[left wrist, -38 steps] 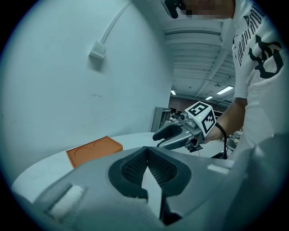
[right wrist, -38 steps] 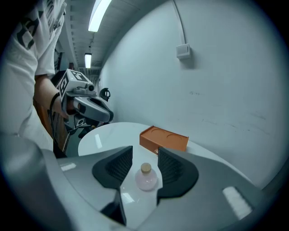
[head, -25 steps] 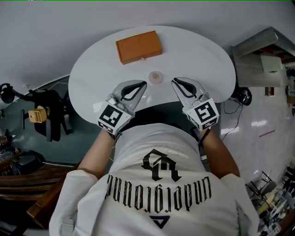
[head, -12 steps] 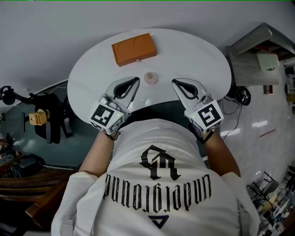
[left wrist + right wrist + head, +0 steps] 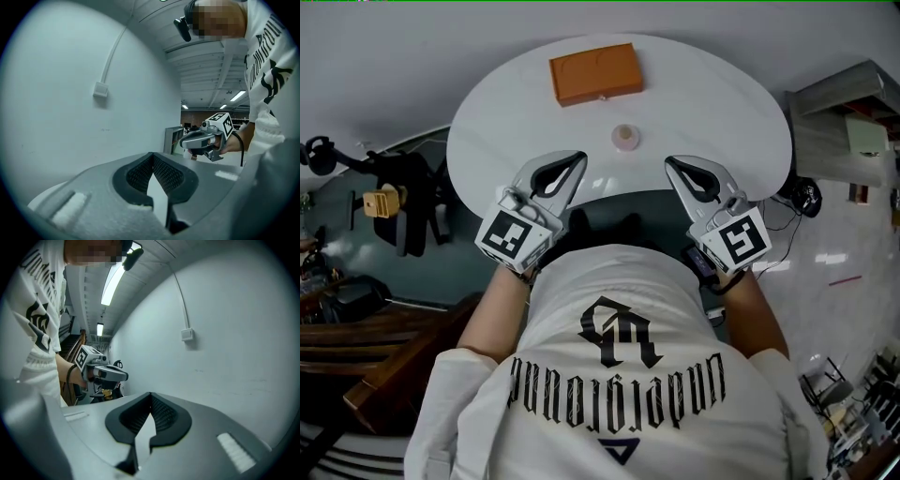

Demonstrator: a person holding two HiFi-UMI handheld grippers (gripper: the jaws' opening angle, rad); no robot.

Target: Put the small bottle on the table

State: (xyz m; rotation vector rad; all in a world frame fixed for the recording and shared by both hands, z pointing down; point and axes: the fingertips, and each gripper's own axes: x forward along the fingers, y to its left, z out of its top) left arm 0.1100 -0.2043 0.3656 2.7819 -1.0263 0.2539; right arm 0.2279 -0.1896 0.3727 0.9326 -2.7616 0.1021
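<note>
Small bottle (image 5: 624, 137) stands on table (image 5: 487, 141), well clear of me. Left gripper (image 5: 577, 161) and right gripper (image 5: 672, 164) closed, empty. Placing looks done; next, back off without touching.

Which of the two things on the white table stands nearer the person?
The small bottle, pale and round, near the middle of the table. The orange box lies beyond it, by the far edge.

The small bottle (image 5: 624, 138), pale pinkish and round as seen from above, stands upright on the white round table (image 5: 712, 103), near its middle, with bare tabletop close around it
</note>
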